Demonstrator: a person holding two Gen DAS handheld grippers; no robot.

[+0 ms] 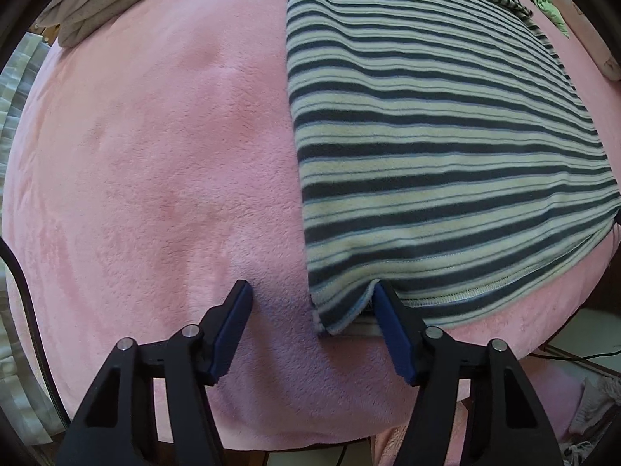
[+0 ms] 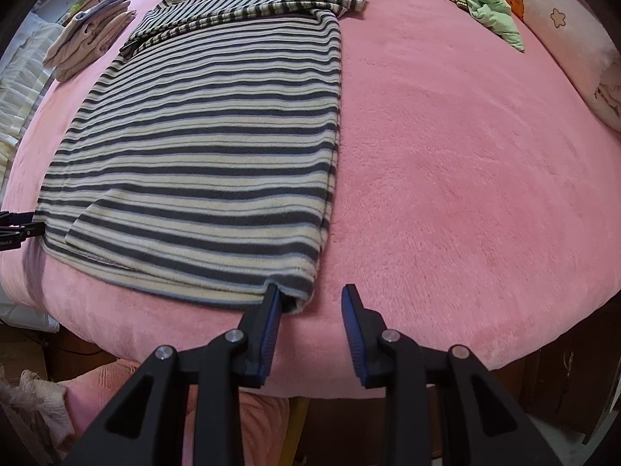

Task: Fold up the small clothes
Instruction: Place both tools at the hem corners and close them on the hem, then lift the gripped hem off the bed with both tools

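- Pink fuzzy blanket (image 2: 446, 178) covers the whole bed, with lots of bare room on the right side of the striped shirt (image 2: 202, 155).
- Striped shirt lies flat in the middle, sides and sleeves already folded in, its bottom hem at the near edge of the bed.
- Folded beige clothes (image 2: 89, 39) sit far off on the left, and a green and yellow heap (image 2: 485, 7) sits far off on the right.
- Left gripper (image 1: 310, 303) is spread over the left hem corner, one finger on the cloth, not pinching yet.
- Right gripper (image 2: 310, 303) is spread at the right hem corner, which sits between its fingers.
- I think both should pinch the corners together, then lift the hem evenly up toward the collar.
- Careful: the bed edge is close behind, so the hem could slip off.
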